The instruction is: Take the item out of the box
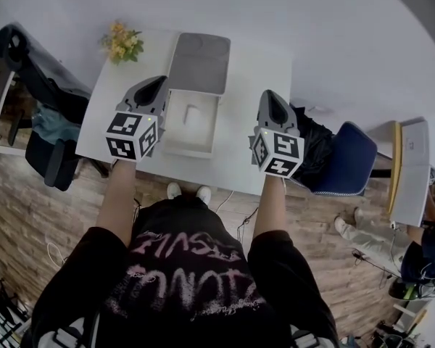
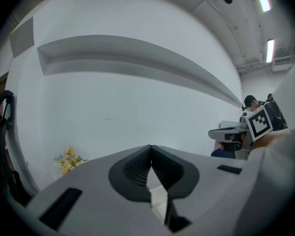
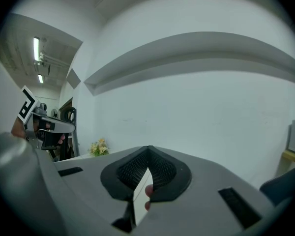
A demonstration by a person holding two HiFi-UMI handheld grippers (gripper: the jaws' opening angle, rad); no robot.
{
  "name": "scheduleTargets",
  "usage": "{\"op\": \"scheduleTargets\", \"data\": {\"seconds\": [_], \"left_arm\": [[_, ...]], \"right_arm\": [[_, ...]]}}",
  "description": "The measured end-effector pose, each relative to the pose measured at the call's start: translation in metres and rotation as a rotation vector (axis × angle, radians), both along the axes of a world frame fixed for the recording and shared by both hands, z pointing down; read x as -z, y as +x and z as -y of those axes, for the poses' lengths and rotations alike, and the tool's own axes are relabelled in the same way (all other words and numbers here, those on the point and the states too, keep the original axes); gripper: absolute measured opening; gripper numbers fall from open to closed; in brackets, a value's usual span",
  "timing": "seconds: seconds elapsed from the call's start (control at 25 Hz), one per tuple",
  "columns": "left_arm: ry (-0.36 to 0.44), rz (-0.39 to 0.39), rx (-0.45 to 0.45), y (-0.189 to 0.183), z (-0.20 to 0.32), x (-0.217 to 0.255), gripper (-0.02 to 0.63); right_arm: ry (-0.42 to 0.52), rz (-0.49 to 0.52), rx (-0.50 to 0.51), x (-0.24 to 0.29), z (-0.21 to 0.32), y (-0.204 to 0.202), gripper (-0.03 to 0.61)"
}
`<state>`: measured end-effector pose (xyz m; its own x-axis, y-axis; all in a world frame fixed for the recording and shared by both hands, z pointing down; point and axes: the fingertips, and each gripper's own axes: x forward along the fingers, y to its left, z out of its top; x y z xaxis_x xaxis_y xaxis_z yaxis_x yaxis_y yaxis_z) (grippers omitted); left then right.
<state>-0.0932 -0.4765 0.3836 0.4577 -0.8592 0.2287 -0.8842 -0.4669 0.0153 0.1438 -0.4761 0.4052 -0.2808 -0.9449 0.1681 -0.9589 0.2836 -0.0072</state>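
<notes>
Head view: white item [image 1: 192, 114] lies in the open box [image 1: 175, 149] by the table's [image 1: 250, 162] far edge, just right of the left gripper [image 1: 158, 85]. The right gripper [image 1: 272, 98] is farther off. Both pairs of jaws are closed and empty.

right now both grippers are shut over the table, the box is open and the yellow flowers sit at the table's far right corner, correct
One point is wrong: the yellow flowers sit at the table's far left corner, not the right; the head view shows it. The left gripper and right gripper are shut over it and the box is open.
</notes>
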Motion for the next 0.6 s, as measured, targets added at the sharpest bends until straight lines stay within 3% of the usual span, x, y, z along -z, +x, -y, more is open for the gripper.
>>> {"op": "scheduleTargets", "data": {"seconds": [0.28, 0.6], "left_arm": [[-0.020, 0.012, -0.019, 0.002, 0.009, -0.002, 0.002], [-0.133, 0.027, -0.055, 0.012, 0.012, -0.027, 0.002]], "right_arm": [[0.005, 0.012, -0.011, 0.002, 0.004, -0.006, 0.012], [0.026, 0.020, 0.000, 0.011, 0.011, -0.019, 0.012]]}}
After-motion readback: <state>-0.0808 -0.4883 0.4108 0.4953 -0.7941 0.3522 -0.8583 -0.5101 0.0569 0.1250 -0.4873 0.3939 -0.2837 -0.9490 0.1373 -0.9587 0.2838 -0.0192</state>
